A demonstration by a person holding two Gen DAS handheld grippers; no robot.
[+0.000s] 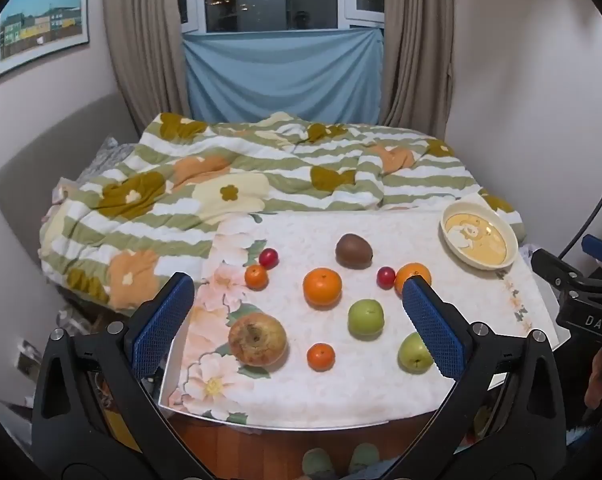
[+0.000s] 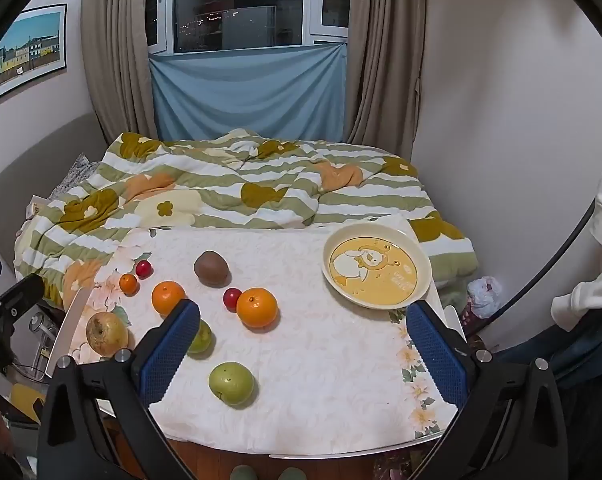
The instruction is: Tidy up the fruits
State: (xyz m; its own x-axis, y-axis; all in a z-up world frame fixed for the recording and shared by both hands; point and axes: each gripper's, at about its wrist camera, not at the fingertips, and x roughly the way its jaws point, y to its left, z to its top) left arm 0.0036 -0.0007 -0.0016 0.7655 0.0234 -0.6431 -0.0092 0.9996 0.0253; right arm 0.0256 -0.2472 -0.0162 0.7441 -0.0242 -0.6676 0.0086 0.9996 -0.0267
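Note:
Fruit lies on a white flowered table (image 1: 381, 392): a brown kiwi (image 1: 353, 250) (image 2: 210, 267), oranges (image 1: 322, 286) (image 2: 257, 307), small tangerines (image 1: 320, 357) (image 1: 256, 277), two red plums (image 1: 268, 258) (image 1: 385, 277), two green apples (image 1: 365, 317) (image 2: 231, 382) and a blemished yellow apple (image 1: 257, 339) (image 2: 106, 334). An empty yellow duck plate (image 1: 478, 240) (image 2: 376, 266) sits at the far right. My left gripper (image 1: 297, 300) is open above the near fruits. My right gripper (image 2: 303, 328) is open above the table's near right.
A bed with a green striped flowered quilt (image 1: 229, 184) runs behind the table. Curtains and a window are at the back. The right gripper's body (image 1: 581, 292) shows at the left wrist view's right edge. The floor lies below the table's near edge.

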